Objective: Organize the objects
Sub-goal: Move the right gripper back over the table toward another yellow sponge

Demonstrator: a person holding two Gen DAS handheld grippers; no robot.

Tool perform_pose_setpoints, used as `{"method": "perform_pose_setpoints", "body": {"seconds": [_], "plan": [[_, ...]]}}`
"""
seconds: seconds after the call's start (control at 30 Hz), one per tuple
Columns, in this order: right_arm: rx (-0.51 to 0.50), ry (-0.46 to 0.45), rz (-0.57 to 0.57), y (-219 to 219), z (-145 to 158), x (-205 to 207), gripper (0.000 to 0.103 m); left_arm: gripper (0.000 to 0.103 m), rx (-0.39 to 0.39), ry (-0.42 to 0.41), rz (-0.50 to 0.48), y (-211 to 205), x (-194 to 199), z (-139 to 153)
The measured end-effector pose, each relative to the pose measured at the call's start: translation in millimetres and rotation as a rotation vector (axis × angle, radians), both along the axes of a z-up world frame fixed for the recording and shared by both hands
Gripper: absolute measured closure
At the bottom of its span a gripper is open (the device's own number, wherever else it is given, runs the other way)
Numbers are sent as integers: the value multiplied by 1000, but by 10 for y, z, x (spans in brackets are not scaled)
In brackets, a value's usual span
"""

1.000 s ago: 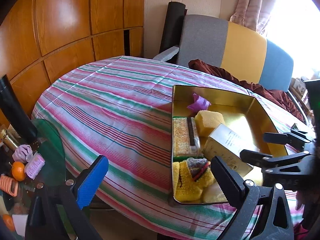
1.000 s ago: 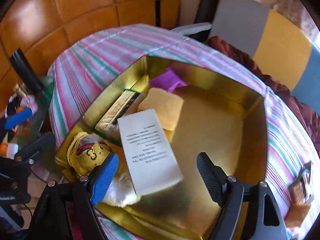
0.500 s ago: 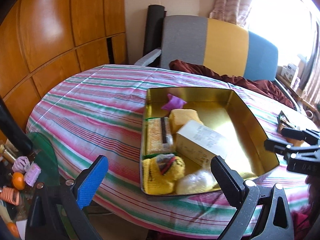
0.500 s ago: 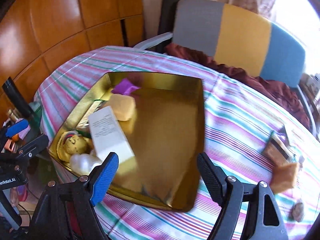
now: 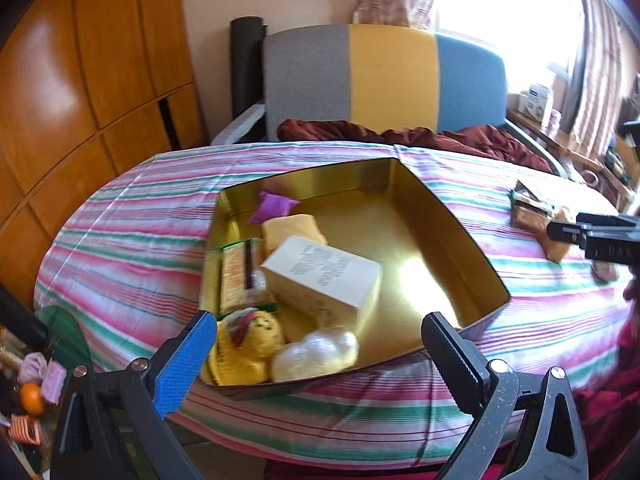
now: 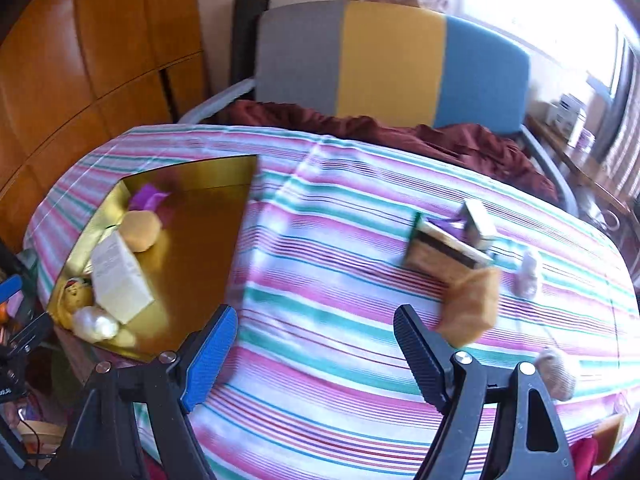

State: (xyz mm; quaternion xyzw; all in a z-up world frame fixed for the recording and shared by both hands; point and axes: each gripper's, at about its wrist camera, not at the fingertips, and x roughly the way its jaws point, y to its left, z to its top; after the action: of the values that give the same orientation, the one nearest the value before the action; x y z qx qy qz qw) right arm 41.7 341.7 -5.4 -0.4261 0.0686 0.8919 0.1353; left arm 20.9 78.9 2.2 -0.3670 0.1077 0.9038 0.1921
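The left claw [image 5: 318, 350] is spread wide with nothing in it, hanging over the near edge of the table [image 5: 132, 216] and looking straight into the gold tin [image 5: 472, 248]. The tin's contents are all bunched on the left side: a purple wrapper [image 5: 272, 206] at the far end, a yellow sponge [image 5: 294, 230] next to it, a flat packet [image 5: 238, 276] against the left wall, a white box [image 5: 324, 276] lying tilted over the others, then a yellow plush toy [image 5: 248, 340] and a clear plastic bundle [image 5: 316, 354] at the near corner. The whole right half of the tin is bare. Off at the right edge of this view the other tool pokes in, near some loose stuff on the striped cloth.

Over in the right wrist view, the right claw [image 6: 314, 346] is also spread and empty. What's left to sort lies ahead and to its right: a brown sponge [image 6: 470, 304] just past the right finger, a dark-striped packet [image 6: 444, 250] behind it with its long side running diagonally across the view, a small box [image 6: 480, 220] touching that, plus a pale lump [image 6: 528, 272] and another [image 6: 556, 372] farther right. The tin [image 6: 200, 240] sits well to the left. The right hand looks clearly nearer to that pile, and the brown sponge is probably the easiest first grab.
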Motion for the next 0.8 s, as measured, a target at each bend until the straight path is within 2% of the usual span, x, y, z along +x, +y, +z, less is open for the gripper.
{"method": "perform_pose_setpoints", "body": {"seconds": [0.3, 0.5, 0.57, 0.67, 0.8], "plan": [[1, 26, -173, 814, 68, 248, 21, 0, -31, 8, -102, 367, 97, 2], [-14, 65, -354, 1510, -31, 417, 21, 0, -18, -6, -162, 552, 147, 1], [-59, 80, -430, 1733, -126, 517, 21, 0, -22, -7, -183, 609, 171, -8], [-190, 75, -538, 1995, -282, 664, 21, 0, -23, -24, -207, 700, 176, -37], [-282, 108, -578, 2116, -303, 768, 21, 0, -15, -71, -227, 824, 160, -88]]}}
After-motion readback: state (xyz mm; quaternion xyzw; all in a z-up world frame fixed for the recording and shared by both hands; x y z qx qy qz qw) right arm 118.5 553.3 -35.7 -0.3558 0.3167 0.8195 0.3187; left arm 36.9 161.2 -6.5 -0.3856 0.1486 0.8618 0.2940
